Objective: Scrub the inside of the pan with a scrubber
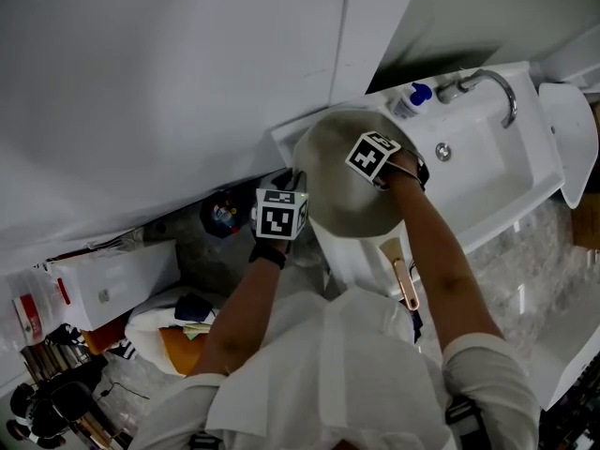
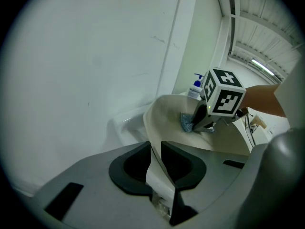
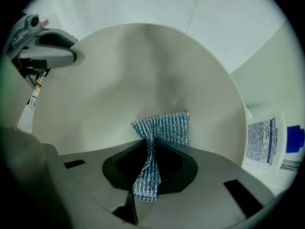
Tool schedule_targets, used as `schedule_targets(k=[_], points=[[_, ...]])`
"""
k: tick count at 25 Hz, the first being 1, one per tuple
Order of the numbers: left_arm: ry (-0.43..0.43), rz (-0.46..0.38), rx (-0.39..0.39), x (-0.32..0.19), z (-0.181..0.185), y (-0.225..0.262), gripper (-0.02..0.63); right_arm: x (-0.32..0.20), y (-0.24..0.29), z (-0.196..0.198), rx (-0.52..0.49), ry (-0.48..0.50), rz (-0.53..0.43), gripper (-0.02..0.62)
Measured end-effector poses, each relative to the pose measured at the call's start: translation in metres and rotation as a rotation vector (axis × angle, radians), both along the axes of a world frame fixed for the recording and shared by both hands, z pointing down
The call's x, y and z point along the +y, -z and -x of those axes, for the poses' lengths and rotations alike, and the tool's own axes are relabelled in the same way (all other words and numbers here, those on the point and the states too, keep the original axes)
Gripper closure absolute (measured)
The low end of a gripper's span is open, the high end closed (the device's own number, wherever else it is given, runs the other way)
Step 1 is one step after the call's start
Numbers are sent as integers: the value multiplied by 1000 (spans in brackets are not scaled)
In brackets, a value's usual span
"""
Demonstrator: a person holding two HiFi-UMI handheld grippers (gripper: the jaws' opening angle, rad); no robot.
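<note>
A pale round pan (image 1: 339, 195) is held tilted above the white sink (image 1: 487, 181), its tan handle (image 1: 403, 275) pointing back toward the person. My left gripper (image 1: 298, 187) is shut on the pan's left rim (image 2: 153, 173), which runs between the jaws in the left gripper view. My right gripper (image 1: 371, 164) is inside the pan, shut on a blue-silver mesh scrubber (image 3: 162, 128). The scrubber's free end lies flat against the pan's inner surface (image 3: 143, 70). In the left gripper view the scrubber (image 2: 186, 123) shows under the right gripper (image 2: 202, 120).
A soap bottle with a blue pump (image 1: 411, 99) and a curved faucet (image 1: 492, 82) stand at the sink's back edge. A white wall rises behind. To the left below are a white box (image 1: 112, 279) and assorted clutter.
</note>
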State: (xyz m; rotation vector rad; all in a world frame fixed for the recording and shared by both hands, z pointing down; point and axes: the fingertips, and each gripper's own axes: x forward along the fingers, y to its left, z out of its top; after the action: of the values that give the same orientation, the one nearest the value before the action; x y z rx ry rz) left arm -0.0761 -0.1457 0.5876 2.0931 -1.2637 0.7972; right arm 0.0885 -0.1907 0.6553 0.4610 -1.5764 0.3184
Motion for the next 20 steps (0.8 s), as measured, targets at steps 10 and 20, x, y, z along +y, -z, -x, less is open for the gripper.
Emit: schedule_targets(k=[10, 20], points=[[9, 5, -10, 0, 1, -2, 529, -1, 14, 92, -332, 41, -122, 547], [7, 5, -8, 0, 1, 0, 529, 122, 7, 96, -312, 236, 288, 548]])
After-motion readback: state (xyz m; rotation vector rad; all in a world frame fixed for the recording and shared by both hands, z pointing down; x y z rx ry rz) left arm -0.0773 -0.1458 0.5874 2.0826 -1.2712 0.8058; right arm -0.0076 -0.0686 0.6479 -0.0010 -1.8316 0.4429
